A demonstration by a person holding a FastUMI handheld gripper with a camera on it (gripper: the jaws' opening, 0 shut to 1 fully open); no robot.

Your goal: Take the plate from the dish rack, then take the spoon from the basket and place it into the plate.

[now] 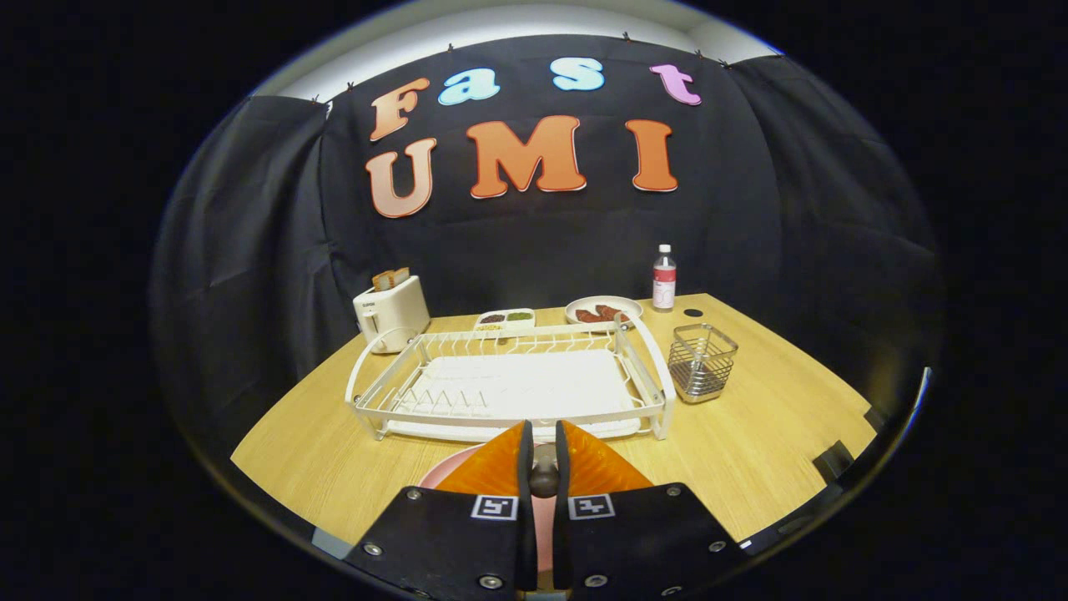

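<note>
Toaster [390, 313] holding bread; condiment tray [505, 318]; dish of food [602, 310]; bottle [664, 279] — all along table [768, 434] back.

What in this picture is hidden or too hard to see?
- Plate: mostly covered by the gripper in the gripper view; just a pink edge shows.
- Spoon: a dark rounded bit sits between the nearly closed fingers; whether both press it is unclear.
- Basket: contents too small to tell.
- Small tray beyond the rack: food too small to identify.
</note>
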